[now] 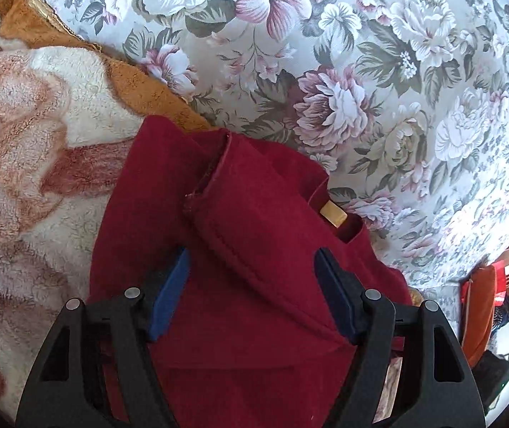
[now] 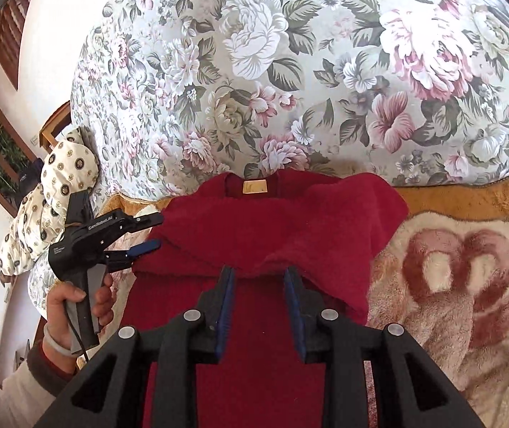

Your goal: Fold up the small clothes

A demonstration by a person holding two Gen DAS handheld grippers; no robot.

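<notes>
— Left claw is hanging wide open over the red sweater, both blue pads clear of the cloth. Right claw is standing narrower, part open, gripping nothing.

— Where is the sweater lying?

— It is lying on the fleece blanket, its collar end reaching just onto the flowered bedspread. Seen from the right claw, its long axis is running straight ahead, collar farthest, the body passing beneath the claw.

— Which hand is nearer for the coming fold?

— Probably the left hand: its claw is pointing in at the sweater's left edge, beside a folded-in flap. The right claw is hovering over the sweater's middle, behind a bunched ridge.

— And the gold label?

— It is sitting inside the collar, at the sweater's far end, well beyond both claws.
</notes>
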